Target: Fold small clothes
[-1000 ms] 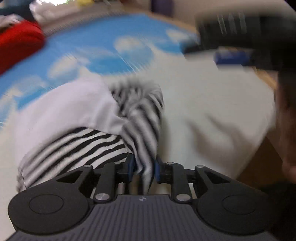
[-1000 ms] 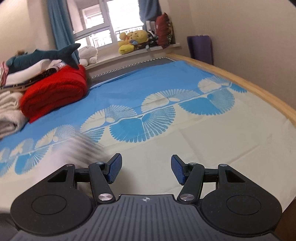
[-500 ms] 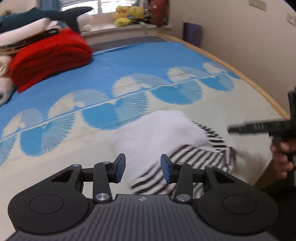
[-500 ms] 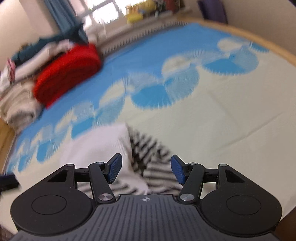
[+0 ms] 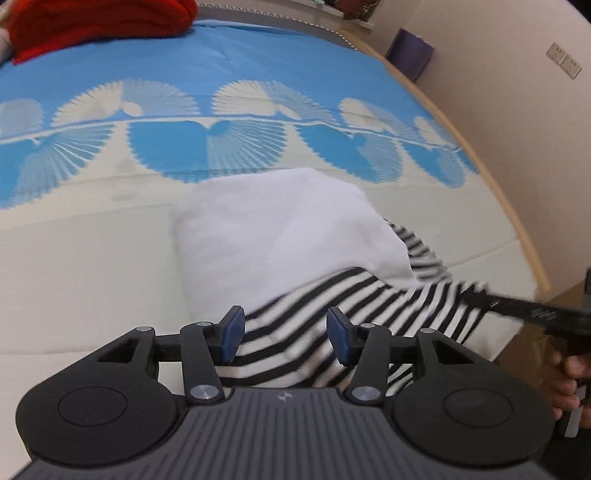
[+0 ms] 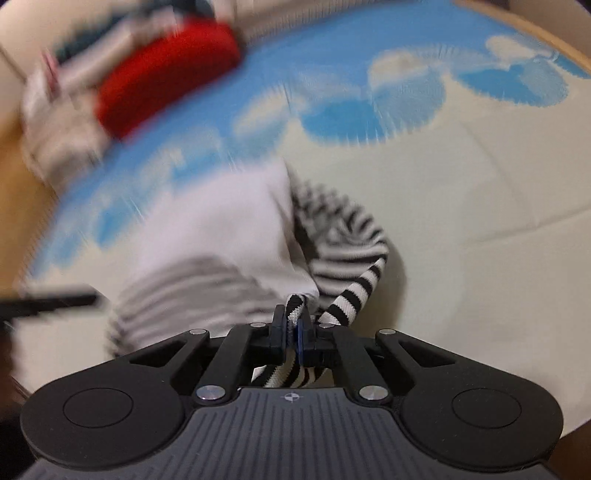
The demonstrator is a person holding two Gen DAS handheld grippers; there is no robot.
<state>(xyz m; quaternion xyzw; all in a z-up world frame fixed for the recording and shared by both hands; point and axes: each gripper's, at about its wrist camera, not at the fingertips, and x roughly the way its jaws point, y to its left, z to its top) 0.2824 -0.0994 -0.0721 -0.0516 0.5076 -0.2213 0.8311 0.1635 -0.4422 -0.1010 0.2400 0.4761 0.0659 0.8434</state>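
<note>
A small garment, white [image 5: 280,229] with black-and-white striped parts [image 5: 332,317], lies crumpled on the bed near its front edge. My left gripper [image 5: 284,334] is open and empty, its blue pads just above the striped part. My right gripper [image 6: 294,328] is shut on a striped edge of the garment [image 6: 354,291]; the garment's white part [image 6: 221,229] lies ahead of it, blurred. The right gripper also shows in the left wrist view [image 5: 524,310] at the garment's right end.
The bed sheet [image 5: 92,258] is cream in front and blue with fan patterns further back. A red folded blanket [image 5: 96,22] and piled clothes lie at the far left. The wooden bed edge [image 5: 517,221] runs along the right, with a wall behind.
My left gripper let go of the striped cloth, opened and pulled back. My right gripper swung down onto the garment and shut on its striped edge.
</note>
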